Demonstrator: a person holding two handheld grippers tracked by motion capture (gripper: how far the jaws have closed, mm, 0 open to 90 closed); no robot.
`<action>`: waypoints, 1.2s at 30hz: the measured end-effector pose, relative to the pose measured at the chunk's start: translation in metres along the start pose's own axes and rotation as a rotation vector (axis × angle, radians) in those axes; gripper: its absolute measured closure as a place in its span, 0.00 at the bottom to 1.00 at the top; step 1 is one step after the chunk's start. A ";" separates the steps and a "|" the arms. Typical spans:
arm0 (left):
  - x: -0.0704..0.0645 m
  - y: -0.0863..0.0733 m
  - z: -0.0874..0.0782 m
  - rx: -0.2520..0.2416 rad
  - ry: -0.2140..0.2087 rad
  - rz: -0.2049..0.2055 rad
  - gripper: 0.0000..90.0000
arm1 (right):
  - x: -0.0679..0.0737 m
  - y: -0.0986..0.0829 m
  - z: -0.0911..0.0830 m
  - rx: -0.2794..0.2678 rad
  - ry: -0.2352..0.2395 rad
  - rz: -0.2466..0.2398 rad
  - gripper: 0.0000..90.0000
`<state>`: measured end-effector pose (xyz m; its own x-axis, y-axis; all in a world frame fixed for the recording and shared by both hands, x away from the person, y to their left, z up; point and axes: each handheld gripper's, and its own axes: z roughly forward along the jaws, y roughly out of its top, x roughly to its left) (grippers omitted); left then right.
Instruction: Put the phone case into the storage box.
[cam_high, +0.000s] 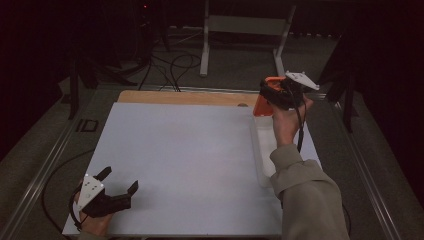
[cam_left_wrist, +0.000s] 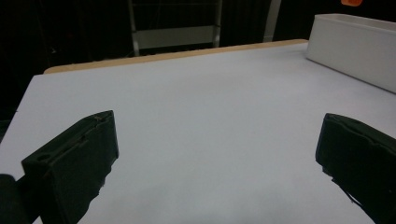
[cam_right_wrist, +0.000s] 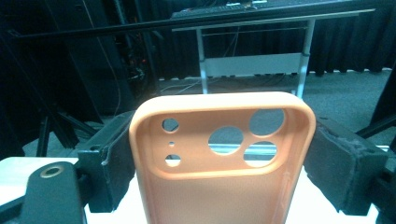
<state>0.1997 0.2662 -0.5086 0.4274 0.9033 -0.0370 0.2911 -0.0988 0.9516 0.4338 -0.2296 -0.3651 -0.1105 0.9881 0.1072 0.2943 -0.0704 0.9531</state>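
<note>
Case (cam_right_wrist: 219, 186) bottom cut off, R gripper (cam_right_wrist: 219, 163)

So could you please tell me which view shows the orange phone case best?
The right gripper view: the orange phone case stands close up between the jaws, camera holes clear. The high view shows it small in the right gripper; the left gripper view catches an orange sliver at its top edge.

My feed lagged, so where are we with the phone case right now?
Done: the right gripper has the orange phone case clamped between its jaws and lifted above the far end of the white bin. In hand: carrying it there. Left: setting it down, possibly into the bin, though I can't tell. The left gripper rests open on the table, holding nothing.
</note>
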 end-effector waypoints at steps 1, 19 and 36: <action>0.000 0.000 0.000 0.000 0.000 -0.001 0.00 | -0.001 0.000 0.001 0.002 -0.004 -0.004 0.19; 0.000 -0.001 0.001 0.006 -0.004 -0.001 0.00 | -0.012 -0.013 0.015 0.041 -0.071 0.007 0.18; -0.001 -0.001 0.003 0.014 -0.014 0.008 0.00 | -0.015 -0.023 0.024 0.072 -0.092 0.017 0.18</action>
<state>0.2015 0.2638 -0.5102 0.4419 0.8964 -0.0334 0.2991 -0.1121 0.9476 0.4514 -0.2392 -0.3958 -0.0189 0.9955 0.0933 0.3628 -0.0801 0.9284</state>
